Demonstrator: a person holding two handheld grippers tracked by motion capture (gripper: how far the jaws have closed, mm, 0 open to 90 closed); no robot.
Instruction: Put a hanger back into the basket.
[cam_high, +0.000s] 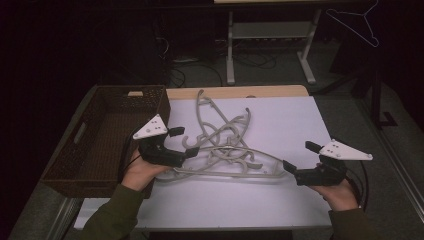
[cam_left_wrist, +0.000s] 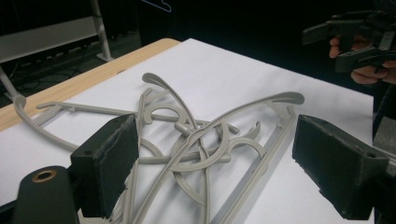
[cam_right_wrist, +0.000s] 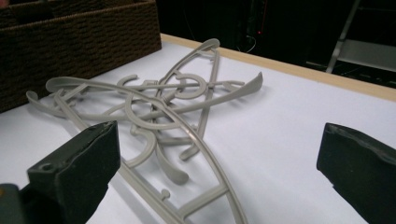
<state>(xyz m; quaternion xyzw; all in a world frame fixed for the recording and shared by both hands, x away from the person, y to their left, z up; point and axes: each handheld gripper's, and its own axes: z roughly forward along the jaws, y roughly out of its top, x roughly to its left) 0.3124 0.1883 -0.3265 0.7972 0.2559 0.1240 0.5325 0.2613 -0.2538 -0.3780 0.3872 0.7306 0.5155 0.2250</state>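
Hovering over a tangle of grey hangers, both grippers stand with jaws apart.

Lying on the white sheet that covers the table, the hangers form one interlocked heap (hooks and arms cross so much that the count is hard to tell), just right of the brown woven basket. The left gripper sits at the heap's left end, beside the basket's near corner; in the left gripper view its black jaws are spread wide with the pile between and beyond them, gripping nothing. The right gripper is at the heap's right end, near the tip of the nearest hanger's long arm, its jaws likewise parted and empty in the right gripper view.
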